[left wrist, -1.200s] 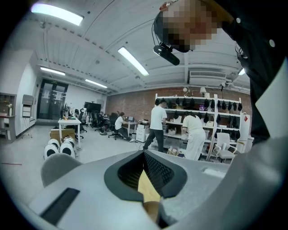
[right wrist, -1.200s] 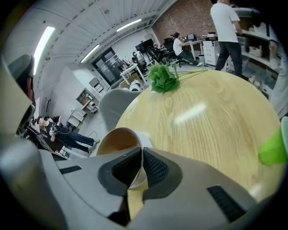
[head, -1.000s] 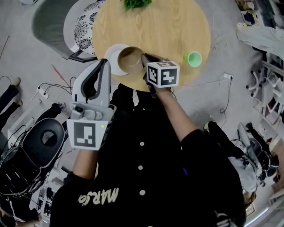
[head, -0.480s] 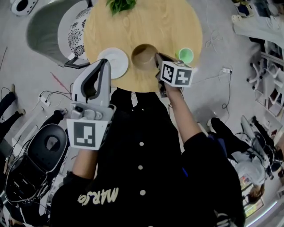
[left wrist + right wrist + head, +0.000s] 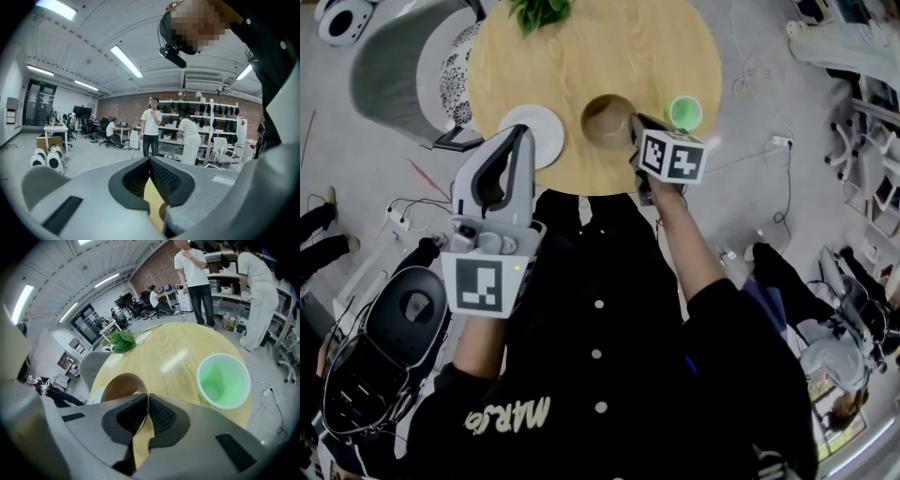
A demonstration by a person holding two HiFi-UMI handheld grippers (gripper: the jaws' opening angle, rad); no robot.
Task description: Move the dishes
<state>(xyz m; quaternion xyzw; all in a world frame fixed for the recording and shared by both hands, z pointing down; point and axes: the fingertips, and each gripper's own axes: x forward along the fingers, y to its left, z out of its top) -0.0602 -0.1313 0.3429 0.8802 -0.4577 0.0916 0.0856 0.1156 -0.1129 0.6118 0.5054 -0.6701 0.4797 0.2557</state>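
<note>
A round wooden surface [image 5: 609, 47] stands on a grey workshop floor, with a brick wall and stocked shelves far off. Closest to the person's body, the left claw [image 5: 523, 131] hangs just off the near edge, pointing roughly level. Its jaws are together and empty, and only a sliver of wood shows below the pads [image 5: 165, 180].

To its right, the right claw [image 5: 630, 127] tilts down over the near edge. Its jaws are narrow and pinch the near rim of the brown bowl [image 5: 607, 119], whose thin wall runs between the pads in the right gripper view. I cannot tell whether the bowl's base rests on the wood.

A white plate [image 5: 534, 134] lies flat just ahead of the left claw, left of the bowl and apart from it. A green cup [image 5: 685, 112] stands upright just right of the right claw. Beyond both claws, green leaves [image 5: 539, 11] lie at the far edge. A grey chair [image 5: 394, 66] sits left of the surface. Farther back, a person in a white shirt [image 5: 194, 268] stands by the shelves.
</note>
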